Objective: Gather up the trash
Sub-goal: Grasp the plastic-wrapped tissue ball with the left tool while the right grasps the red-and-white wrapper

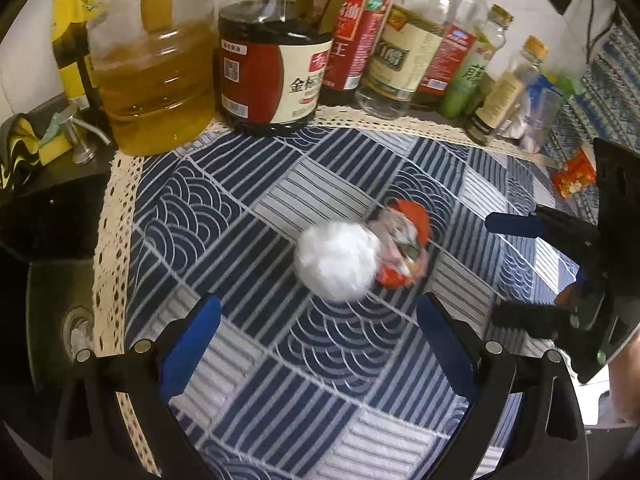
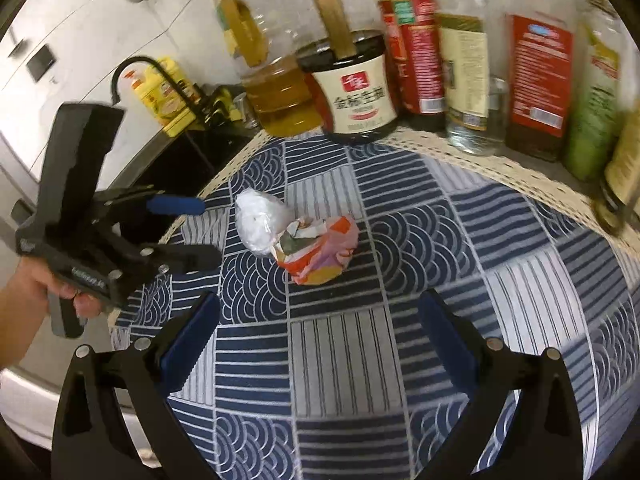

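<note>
Both tools spread wide and empty over the patterned worktop [image 1: 248, 184], white paper ball [image 1: 338, 266] dead ahead of left tool [image 1: 318, 330], crumpled orange wrapper [image 2: 316, 252] touching it, ahead of right tool [image 2: 320, 328], roughly equally near.

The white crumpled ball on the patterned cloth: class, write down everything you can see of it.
The white crumpled ball looks like thin, wadded tissue or plastic film, roughly round and slightly glossy. It lies loose on the blue and white patterned cloth, pressed against a crumpled orange and pink wrapper on one side. Neither tool holds it: the left tool is open just short of it, and the right tool is open too, farther off, nearer the wrapper.
</note>
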A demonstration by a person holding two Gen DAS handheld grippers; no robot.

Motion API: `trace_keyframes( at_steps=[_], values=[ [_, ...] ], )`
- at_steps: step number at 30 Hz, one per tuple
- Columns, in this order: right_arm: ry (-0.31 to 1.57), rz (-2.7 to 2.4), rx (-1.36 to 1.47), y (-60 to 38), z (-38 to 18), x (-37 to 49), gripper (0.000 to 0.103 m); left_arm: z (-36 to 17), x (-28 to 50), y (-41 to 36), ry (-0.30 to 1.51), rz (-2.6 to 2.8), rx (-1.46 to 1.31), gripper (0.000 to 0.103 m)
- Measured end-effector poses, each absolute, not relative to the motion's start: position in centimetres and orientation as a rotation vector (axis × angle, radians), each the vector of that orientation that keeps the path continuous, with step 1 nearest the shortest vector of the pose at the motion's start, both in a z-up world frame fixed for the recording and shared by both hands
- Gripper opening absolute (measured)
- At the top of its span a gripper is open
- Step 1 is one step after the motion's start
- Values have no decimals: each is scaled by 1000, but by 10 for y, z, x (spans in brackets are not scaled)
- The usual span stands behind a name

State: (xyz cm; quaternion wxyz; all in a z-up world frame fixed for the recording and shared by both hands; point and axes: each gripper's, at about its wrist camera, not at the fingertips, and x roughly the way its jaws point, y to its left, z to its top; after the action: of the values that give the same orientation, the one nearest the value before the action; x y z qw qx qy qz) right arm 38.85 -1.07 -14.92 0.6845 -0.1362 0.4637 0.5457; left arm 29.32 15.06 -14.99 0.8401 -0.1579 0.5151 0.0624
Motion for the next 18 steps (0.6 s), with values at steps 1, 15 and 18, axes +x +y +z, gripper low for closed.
trace_keyframes(
  at_steps=[1, 15, 18],
  values=[
    [1032, 1236, -321, -7, -152, 390, 98, -152, 296, 153, 1090, 141, -330, 95],
    [1027, 1349, -397, 32, -175, 405, 98, -166, 322, 161, 1096, 91, -318, 85],
    [1027, 1377, -394, 36, -177, 408, 98, -168, 324, 163, 1100, 84, -322, 78]
  ],
)
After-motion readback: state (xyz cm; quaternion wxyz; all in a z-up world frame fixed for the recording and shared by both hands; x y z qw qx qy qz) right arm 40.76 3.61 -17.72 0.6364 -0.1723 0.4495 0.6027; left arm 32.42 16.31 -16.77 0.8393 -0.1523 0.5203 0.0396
